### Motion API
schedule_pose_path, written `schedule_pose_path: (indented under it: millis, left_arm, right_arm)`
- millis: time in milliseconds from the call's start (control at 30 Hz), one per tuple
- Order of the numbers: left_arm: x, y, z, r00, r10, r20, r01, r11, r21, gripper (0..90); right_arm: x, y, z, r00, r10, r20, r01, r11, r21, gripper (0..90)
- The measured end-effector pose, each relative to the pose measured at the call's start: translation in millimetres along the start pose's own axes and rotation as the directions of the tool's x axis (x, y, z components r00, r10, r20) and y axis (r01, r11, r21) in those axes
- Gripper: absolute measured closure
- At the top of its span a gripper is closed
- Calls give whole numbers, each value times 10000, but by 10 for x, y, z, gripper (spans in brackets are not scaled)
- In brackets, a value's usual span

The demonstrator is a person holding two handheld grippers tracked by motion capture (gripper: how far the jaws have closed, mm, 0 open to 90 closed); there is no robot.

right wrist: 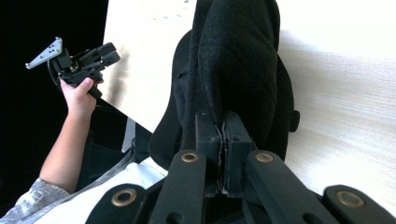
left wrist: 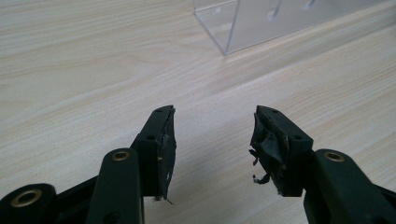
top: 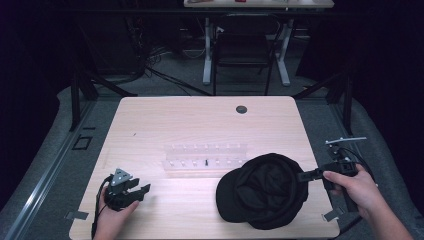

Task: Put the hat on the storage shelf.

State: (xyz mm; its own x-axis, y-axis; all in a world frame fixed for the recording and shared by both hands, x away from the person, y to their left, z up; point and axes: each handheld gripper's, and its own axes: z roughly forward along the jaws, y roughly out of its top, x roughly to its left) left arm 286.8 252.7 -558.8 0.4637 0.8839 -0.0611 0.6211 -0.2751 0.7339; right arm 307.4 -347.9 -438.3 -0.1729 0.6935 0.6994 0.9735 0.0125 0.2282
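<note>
Dark room, pale wood counter (top: 150, 120). Black cap (top: 262, 190) lies near my front right edge; right gripper (right wrist: 223, 122) has its jaws clenched on the cap's rim. Left gripper (left wrist: 212, 135) rests released, empty. I'd lift slowly, keeping the pinch firm, clear of the acrylic rack (top: 205, 160).

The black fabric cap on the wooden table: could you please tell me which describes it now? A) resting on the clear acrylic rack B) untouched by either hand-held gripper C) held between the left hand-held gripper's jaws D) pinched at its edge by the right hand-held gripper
D: the right hand-held gripper has its jaws shut on the edge of the black fabric cap, while the left hand-held gripper is open over bare wood.
</note>
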Motion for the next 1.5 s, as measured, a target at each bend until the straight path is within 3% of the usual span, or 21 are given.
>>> schedule_pose_path:
  millis: [267,467,667,1067,1167,1500]
  left_arm:
    - [-3,-2,5,10000,-21,-15,20,10000,-38,489]
    - [-1,0,2,10000,-9,6,9,10000,12,489]
    - [-1,-1,3,10000,-39,-28,39,10000,-48,489]
    - [-2,0,3,10000,-31,-16,31,10000,-49,489]
    - [-2,-1,3,10000,-12,-28,12,10000,-59,489]
    - [-3,-1,2,10000,-2,-21,2,10000,-55,489]
  right_arm:
    - [95,5,-12,9965,-539,640,547,9984,-119,879]
    - [137,21,-28,9994,-337,-67,335,9991,-245,880]
    - [207,38,-84,9945,-239,-1016,178,9980,-610,882]
    - [414,43,-214,9877,-781,-1351,641,9924,-1053,883]
    - [492,38,-260,9859,-793,-1473,591,9888,-1370,883]
    - [669,65,-450,9845,-1323,-1151,1089,9757,-1900,883]
